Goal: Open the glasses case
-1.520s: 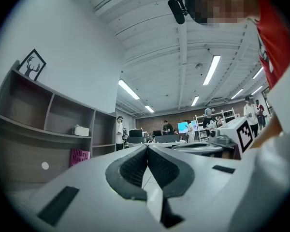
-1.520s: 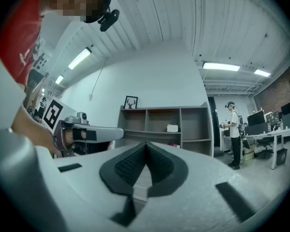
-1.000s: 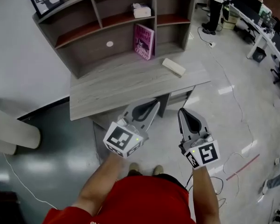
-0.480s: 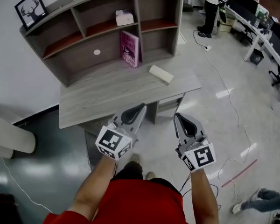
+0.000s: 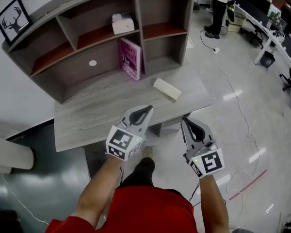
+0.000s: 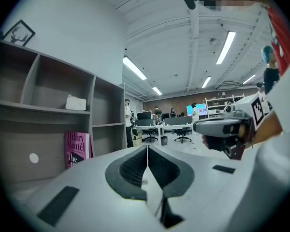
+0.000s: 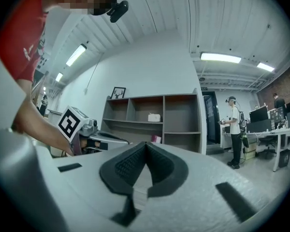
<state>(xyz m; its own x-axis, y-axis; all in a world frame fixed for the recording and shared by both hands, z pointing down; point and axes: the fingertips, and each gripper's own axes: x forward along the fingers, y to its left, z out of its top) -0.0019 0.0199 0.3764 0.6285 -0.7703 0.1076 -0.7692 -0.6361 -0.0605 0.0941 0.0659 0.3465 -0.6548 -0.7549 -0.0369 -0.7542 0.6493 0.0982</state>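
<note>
Cream glasses case (image 5: 167, 89), closed, on grey desk (image 5: 87, 123); left gripper (image 5: 146, 109) and right gripper (image 5: 185, 121) clenched empty, well short: part jaws before reaching.

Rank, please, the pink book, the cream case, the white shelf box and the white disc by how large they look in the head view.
1. book
2. case and box: they look about alike, so I won't rank them
3. disc

One desk (image 5: 87, 115), one shelf unit (image 5: 157, 30), one case (image 5: 167, 89), one book (image 5: 130, 58), one white box (image 5: 122, 24), one framed picture (image 5: 12, 19). Two grippers: left gripper (image 5: 147, 108), right gripper (image 5: 185, 121).
</note>
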